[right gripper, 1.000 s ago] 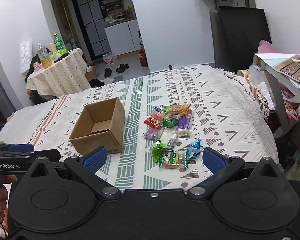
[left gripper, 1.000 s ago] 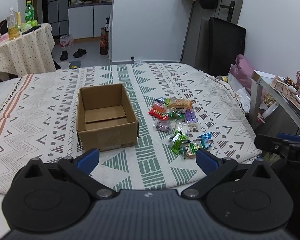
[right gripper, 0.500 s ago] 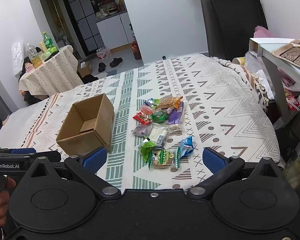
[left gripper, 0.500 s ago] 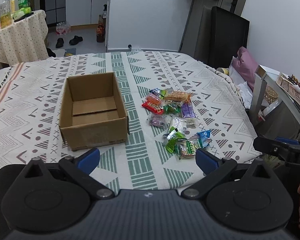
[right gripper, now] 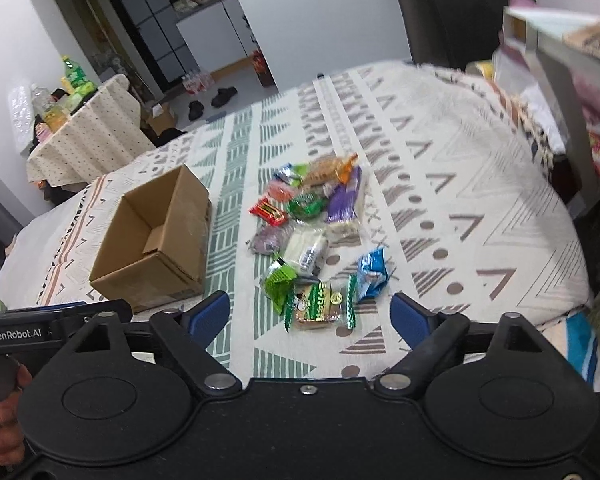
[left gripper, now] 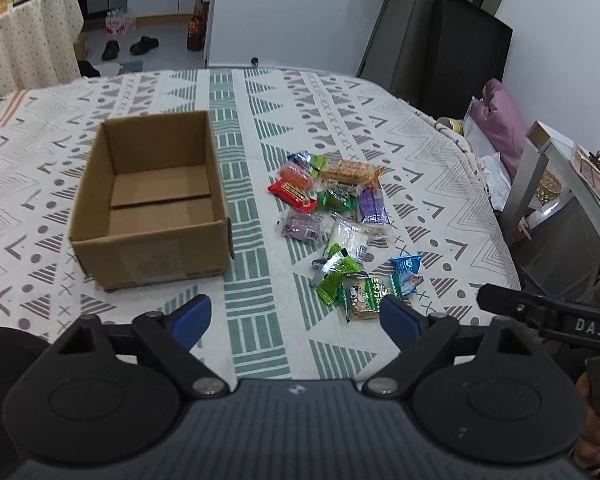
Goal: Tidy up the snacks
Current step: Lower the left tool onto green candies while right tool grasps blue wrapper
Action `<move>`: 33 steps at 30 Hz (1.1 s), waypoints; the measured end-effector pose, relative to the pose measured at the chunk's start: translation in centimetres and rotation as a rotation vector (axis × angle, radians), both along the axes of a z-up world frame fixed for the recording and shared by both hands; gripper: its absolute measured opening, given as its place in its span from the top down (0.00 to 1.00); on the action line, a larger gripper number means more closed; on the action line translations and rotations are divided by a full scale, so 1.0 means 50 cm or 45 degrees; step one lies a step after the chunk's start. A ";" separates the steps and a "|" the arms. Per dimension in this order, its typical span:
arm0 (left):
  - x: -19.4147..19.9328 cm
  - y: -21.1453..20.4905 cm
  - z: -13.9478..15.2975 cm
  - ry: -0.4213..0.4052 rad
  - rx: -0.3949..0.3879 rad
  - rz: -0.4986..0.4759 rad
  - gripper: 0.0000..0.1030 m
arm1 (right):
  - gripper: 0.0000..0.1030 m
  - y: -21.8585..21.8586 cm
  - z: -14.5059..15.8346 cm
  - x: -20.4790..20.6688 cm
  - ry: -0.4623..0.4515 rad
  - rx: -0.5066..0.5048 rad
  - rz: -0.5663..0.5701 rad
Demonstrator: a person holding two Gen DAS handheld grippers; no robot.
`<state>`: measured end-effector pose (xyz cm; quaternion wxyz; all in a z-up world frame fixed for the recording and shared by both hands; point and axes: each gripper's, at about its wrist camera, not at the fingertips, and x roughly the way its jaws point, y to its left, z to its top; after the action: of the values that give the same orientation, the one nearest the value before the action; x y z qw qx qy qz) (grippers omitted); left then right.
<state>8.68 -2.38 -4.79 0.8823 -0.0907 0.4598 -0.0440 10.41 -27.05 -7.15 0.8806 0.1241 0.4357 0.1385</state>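
Right claw point(right gripper: 310, 312) has advanced toward the snacks point(right gripper: 312, 236) and hangs with its fingers apart, empty, above the near packet point(right gripper: 320, 304). Left claw point(left gripper: 296, 318) is likewise apart and empty, now closer to the box point(left gripper: 152, 200). The snacks lie heaped on the bed point(left gripper: 420, 168), just right of the empty box. Nothing is sorted yet; the first pickup appears imminent.

Both wrist cameras look forward and down over a patterned bed point(left gripper: 340, 112) from its near edge, the left facing the cardboard box point(left gripper: 152, 204), the right nearer the snacks point(right gripper: 312, 240). Both show box and snacks.
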 end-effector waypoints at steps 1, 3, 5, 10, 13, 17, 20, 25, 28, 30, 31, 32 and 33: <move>0.007 -0.002 -0.005 0.009 -0.006 -0.004 0.15 | 0.19 -0.002 -0.006 0.006 0.013 0.011 -0.002; 0.022 -0.005 -0.018 0.031 -0.012 -0.008 0.18 | 0.21 -0.004 -0.016 0.020 0.037 0.019 -0.007; 0.037 -0.010 -0.029 0.051 -0.013 -0.010 0.20 | 0.22 -0.006 -0.026 0.035 0.061 0.021 -0.020; 0.076 -0.029 -0.054 0.092 -0.003 -0.043 0.25 | 0.27 -0.014 -0.057 0.074 0.119 0.019 -0.051; 0.101 -0.044 -0.076 0.121 0.003 -0.060 0.27 | 0.31 -0.021 -0.079 0.100 0.152 0.014 -0.067; 0.135 -0.061 -0.111 0.151 0.016 -0.088 0.30 | 0.37 -0.030 -0.111 0.131 0.195 0.019 -0.102; 0.158 -0.068 -0.139 0.191 0.010 -0.100 0.34 | 0.39 -0.030 -0.134 0.152 0.215 0.017 -0.113; 0.192 -0.080 -0.179 0.231 0.014 -0.131 0.39 | 0.42 -0.026 -0.175 0.185 0.264 0.014 -0.121; 0.214 -0.088 -0.203 0.253 0.004 -0.146 0.42 | 0.44 -0.023 -0.193 0.203 0.286 0.008 -0.118; 0.226 -0.091 -0.215 0.259 0.004 -0.152 0.44 | 0.47 -0.021 -0.204 0.214 0.300 0.002 -0.120; 0.232 -0.093 -0.221 0.263 0.006 -0.154 0.45 | 0.48 -0.022 -0.208 0.217 0.307 -0.003 -0.124; 0.239 -0.096 -0.226 0.267 0.006 -0.156 0.46 | 0.48 -0.022 -0.213 0.221 0.316 -0.005 -0.129; 0.245 -0.098 -0.229 0.269 0.002 -0.160 0.47 | 0.49 -0.024 -0.216 0.224 0.324 -0.004 -0.131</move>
<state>20.92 -7.27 -16.25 0.8244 -0.0650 0.5551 -0.0891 21.60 -28.24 -17.95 0.8245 0.1615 0.5371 0.0757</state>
